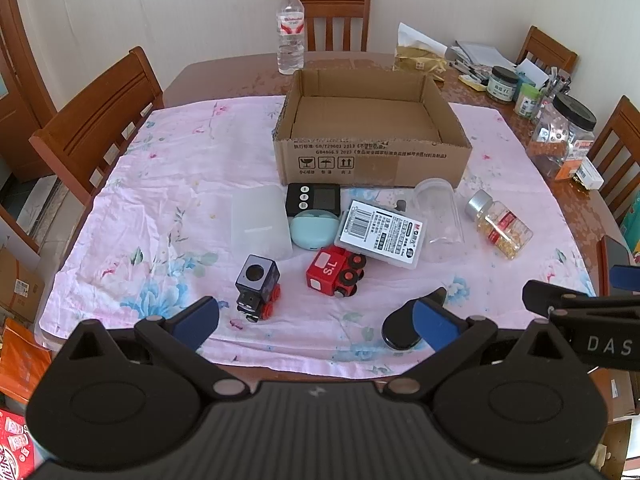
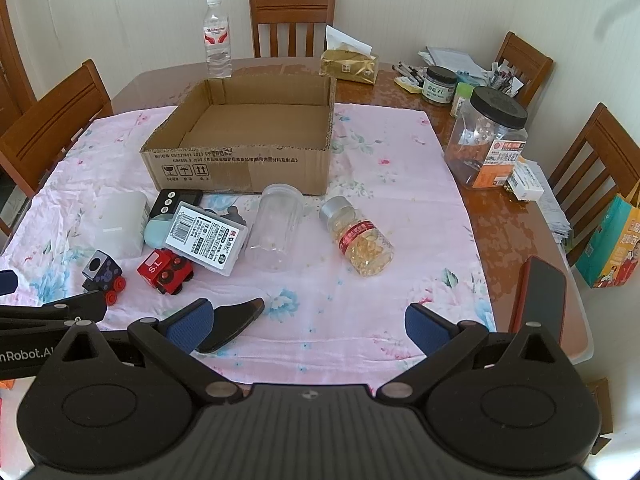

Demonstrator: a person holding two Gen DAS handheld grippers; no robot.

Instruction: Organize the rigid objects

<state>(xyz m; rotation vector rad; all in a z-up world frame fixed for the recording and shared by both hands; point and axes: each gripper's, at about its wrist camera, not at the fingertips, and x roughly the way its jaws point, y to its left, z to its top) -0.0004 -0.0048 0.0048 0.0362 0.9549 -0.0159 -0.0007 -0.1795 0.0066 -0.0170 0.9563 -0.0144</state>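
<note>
Left gripper (image 1: 314, 322) spread wide, nothing between its fingers, hovering over the near edge of the tabletop (image 1: 224, 76); right gripper (image 2: 306, 322) likewise spread and holding nothing, at its 3 o'clock. Cardboard box (image 1: 372, 136) sits at 12 o'clock on the pink floral cloth (image 1: 160, 216), open-topped, nothing visible inside. Clutter lies just in front of it: frosted plastic case (image 1: 260, 220), black timer (image 1: 314, 198) touching a teal case (image 1: 314, 230), labelled white box (image 1: 382, 234) leaning on the red toy train (image 1: 334, 272), black toy train (image 1: 256, 288) at 11 o'clock, clear jar (image 1: 440, 216) on its side, capsule bottle (image 1: 500, 224) on its side at 2 o'clock. Black oval object (image 1: 400, 326) touches or lies just under the left gripper's right finger; cannot tell which.
</note>
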